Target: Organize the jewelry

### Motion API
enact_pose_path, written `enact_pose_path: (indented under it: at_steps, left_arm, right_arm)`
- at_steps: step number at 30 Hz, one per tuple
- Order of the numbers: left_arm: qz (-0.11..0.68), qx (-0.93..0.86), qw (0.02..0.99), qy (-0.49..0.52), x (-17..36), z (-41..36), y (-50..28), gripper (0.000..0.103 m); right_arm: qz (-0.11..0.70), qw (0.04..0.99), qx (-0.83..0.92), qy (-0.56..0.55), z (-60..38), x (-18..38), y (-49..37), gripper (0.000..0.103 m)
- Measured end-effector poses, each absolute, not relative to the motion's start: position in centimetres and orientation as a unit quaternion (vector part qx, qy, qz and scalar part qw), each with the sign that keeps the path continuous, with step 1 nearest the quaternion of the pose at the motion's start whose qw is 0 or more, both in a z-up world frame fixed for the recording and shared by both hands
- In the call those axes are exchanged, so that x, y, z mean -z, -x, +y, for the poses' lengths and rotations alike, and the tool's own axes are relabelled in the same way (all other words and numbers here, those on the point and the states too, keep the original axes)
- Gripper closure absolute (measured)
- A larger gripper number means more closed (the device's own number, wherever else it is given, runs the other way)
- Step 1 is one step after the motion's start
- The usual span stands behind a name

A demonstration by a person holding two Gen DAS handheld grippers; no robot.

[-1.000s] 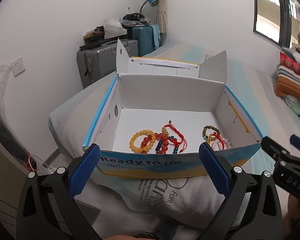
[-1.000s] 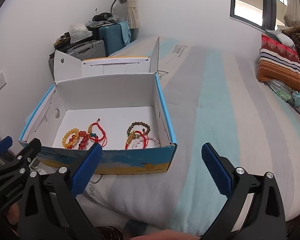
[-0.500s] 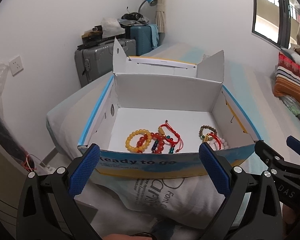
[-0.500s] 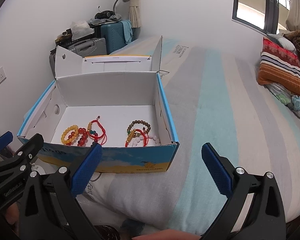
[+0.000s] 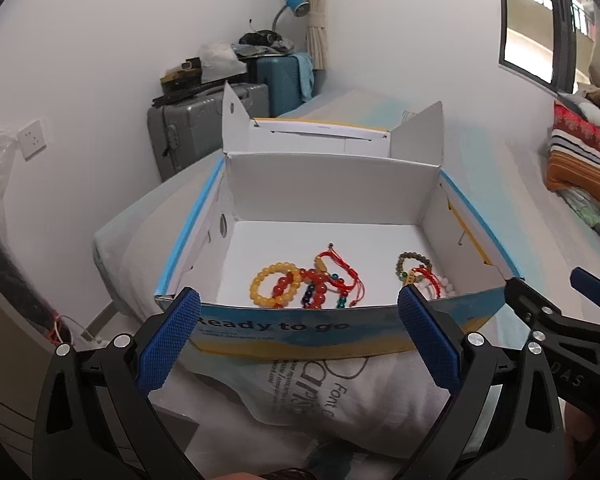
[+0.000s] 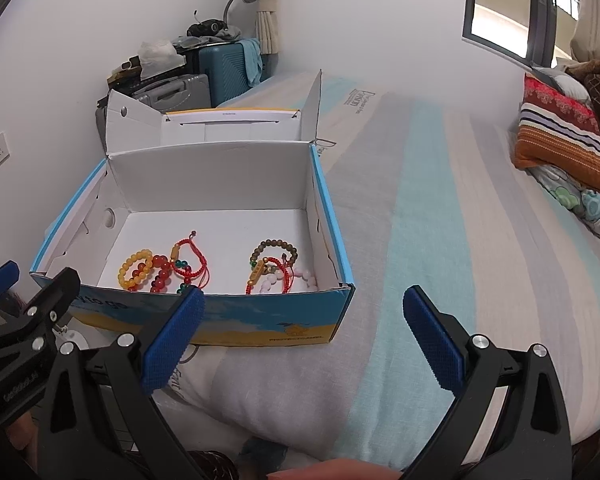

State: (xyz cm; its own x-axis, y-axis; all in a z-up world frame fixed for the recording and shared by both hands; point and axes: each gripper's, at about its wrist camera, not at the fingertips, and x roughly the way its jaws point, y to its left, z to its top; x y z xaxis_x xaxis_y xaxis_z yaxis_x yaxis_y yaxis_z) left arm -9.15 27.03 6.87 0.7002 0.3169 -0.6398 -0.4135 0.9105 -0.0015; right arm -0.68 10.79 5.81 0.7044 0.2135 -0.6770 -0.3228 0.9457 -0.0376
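An open blue and white cardboard box (image 5: pixel 320 200) (image 6: pixel 220 168) sits on the bed with its lid folded back. Inside lie several bead bracelets: a yellow one (image 5: pixel 274 284) (image 6: pixel 134 268), red ones with red cord (image 5: pixel 324 280) (image 6: pixel 180 268), and a brown bead one (image 5: pixel 414 260) (image 6: pixel 274 250) over pink beads (image 6: pixel 300 278). My left gripper (image 5: pixel 298 338) is open and empty, in front of the box's near wall. My right gripper (image 6: pixel 302 338) is open and empty, in front of the box's right corner.
The box rests on a striped bed cover (image 6: pixel 440 220) beside a white pillow (image 5: pixel 320 392). Folded blankets (image 6: pixel 568 140) lie at the far right. Grey (image 5: pixel 188 136) and teal (image 5: pixel 280 80) suitcases stand by the wall behind the box.
Both grippers have drawn back slightly from the box, which shows a little farther off and higher in view. Both stay open and empty; the bracelets have not moved.
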Motion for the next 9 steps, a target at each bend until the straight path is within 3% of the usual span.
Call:
enact_pose_path:
  at_steps: [9]
  left_arm:
    - [0.339,-0.207,0.914,0.076,-6.77,27.31,9.00,0.006]
  right_arm:
    - [0.356,0.919,-0.146,0.079,10.63,-5.76,0.61,0.008]
